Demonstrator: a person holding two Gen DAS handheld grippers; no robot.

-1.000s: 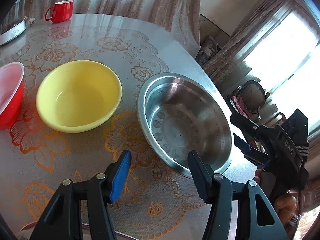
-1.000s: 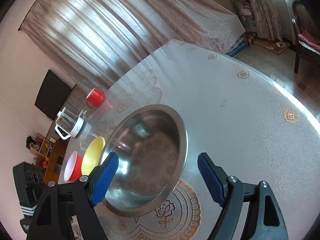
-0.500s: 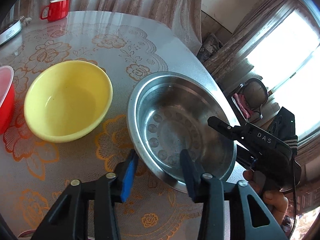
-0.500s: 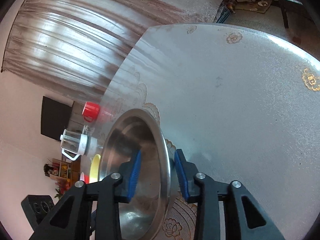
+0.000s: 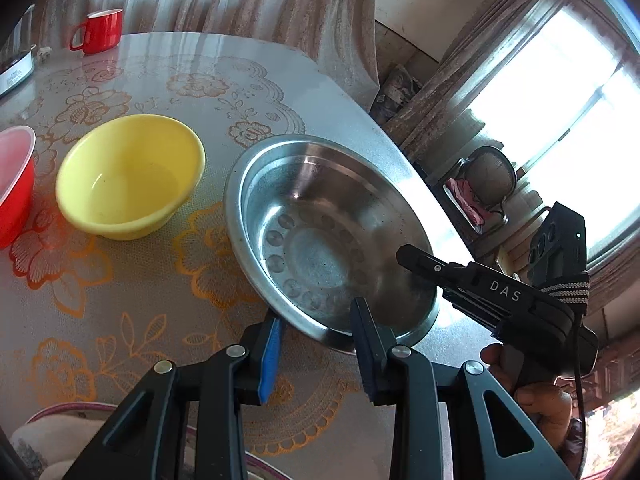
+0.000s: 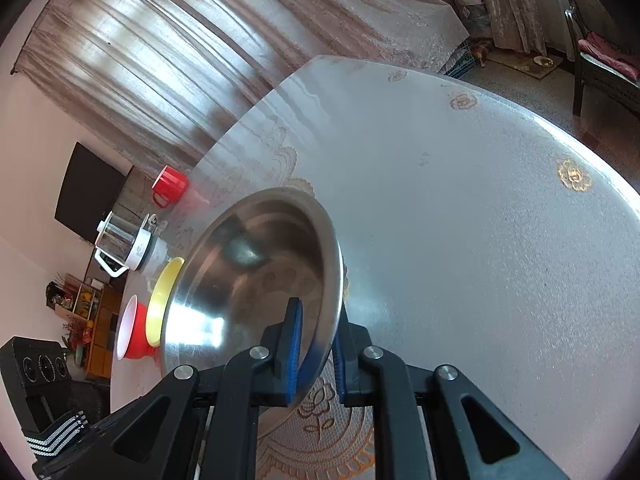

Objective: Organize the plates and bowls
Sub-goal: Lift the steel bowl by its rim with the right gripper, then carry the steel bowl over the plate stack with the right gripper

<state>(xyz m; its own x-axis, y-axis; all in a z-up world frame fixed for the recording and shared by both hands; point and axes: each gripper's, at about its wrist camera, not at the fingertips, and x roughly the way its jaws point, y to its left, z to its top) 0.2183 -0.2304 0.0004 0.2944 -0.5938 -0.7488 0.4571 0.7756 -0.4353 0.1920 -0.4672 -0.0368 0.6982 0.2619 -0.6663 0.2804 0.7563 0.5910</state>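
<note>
A large steel bowl (image 5: 320,236) is on the round table, right of a yellow bowl (image 5: 128,176) and a red bowl (image 5: 14,184). My left gripper (image 5: 316,344) has one finger inside the steel bowl's near rim and one outside, closed down on it. My right gripper (image 6: 316,352) is shut on the steel bowl's (image 6: 248,280) right rim, and its side shows in the left wrist view (image 5: 472,280). The yellow bowl (image 6: 160,300) and red bowl (image 6: 134,332) also show behind the steel bowl in the right wrist view.
A red mug (image 5: 98,30) stands at the table's far side, also in the right wrist view (image 6: 170,186). A glass jug (image 6: 124,244) stands beyond the bowls. A plate rim (image 5: 60,412) lies near me. The table edge (image 5: 400,152) is just right of the steel bowl.
Both grippers moved onto the steel bowl's rim and closed from wide open. The bowl now looks tipped up in the right wrist view.
</note>
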